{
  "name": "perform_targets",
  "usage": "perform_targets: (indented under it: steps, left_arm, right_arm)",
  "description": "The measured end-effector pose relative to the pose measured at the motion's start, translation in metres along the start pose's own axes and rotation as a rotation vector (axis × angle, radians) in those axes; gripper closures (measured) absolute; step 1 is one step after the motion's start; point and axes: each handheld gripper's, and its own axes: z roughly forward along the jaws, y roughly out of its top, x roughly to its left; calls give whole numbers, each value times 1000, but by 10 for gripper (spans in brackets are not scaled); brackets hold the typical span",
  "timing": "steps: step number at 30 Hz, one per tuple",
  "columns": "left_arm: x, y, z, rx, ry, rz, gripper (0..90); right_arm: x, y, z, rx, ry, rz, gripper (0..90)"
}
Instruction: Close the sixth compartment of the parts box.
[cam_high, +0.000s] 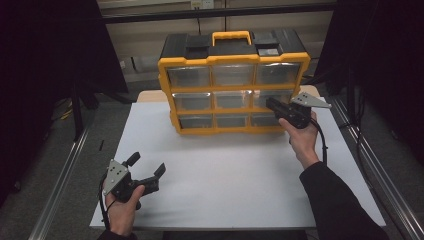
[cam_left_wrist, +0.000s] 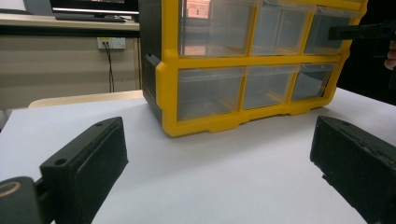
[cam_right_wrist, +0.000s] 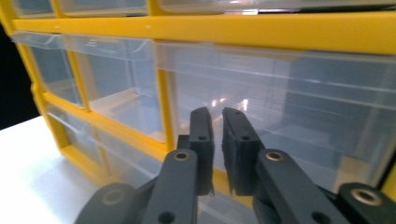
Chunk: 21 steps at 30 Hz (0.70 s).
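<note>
Yellow drawer cabinet (cam_high: 233, 82) stands at the far edge of the desk (cam_high: 225, 170), middle, black top and handle up. My right gripper (cam_high: 271, 103) sits right at the front of its middle-row right drawer (cam_right_wrist: 280, 102), jaws a narrow slit apart, nothing between them. My left gripper (cam_high: 147, 167) rests near the desk's near-left corner, jaws spread wide, empty. The white surface between cabinet and near edge is free. Dark curtains flank both sides.
</note>
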Motion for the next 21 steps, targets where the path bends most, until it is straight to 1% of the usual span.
perform_targets:
  steps: [1, 2, 3, 4, 5, 7, 9, 10, 11, 13, 16, 18, 19, 21]
  left_arm:
    - [0, 0, 0, -1, 0, -1, 39]
    - [-1, 0, 1, -10, 11, -10, 40]
    - [-1, -1, 2, -18, 0, -23, 40]
    - [1, -1, 0, 4, -3, 5, 40]
    - [2, -1, 0, 5, -1, 6, 39]
    - [2, -1, -1, 2, 3, -1, 40]
    - [2, -1, -1, -2, 2, -7, 40]
    - [2, -1, -2, 2, 8, -2, 40]
    - [2, -1, -2, 2, 8, -7, 39]
    - [2, -1, -2, 5, 8, -2, 39]
    - [2, -1, -2, 6, 10, -2, 40]
    - [3, -1, -2, 10, 8, 1, 39]
    - [3, -1, -2, 6, 0, -10, 39]
    - [2, -2, -1, 0, 6, -18, 39]
  right_arm:
    - [1, 0, -1, 2, -2, 5, 785]
    - [2, 0, -1, 3, 9, 0, 770]
    - [3, 0, -2, 4, 11, -3, 745]
    - [4, 0, -3, 6, 13, -6, 707]
    - [4, 0, -3, 11, 17, -4, 658]
    - [6, 1, -6, 10, 14, -2, 564]
    - [7, 0, -8, 12, 14, -4, 490]
    - [8, 0, -9, 17, 7, 0, 443]
    - [8, 0, -9, 24, 9, 4, 409]
    - [9, -1, -11, 32, 4, -1, 346]
    - [10, -2, -15, 32, 4, 14, 261]
    - [11, -2, -18, 35, 8, 8, 187]
    - [12, -2, -19, 39, 8, 15, 140]
    - [13, -1, -21, 48, 13, 38, 55]
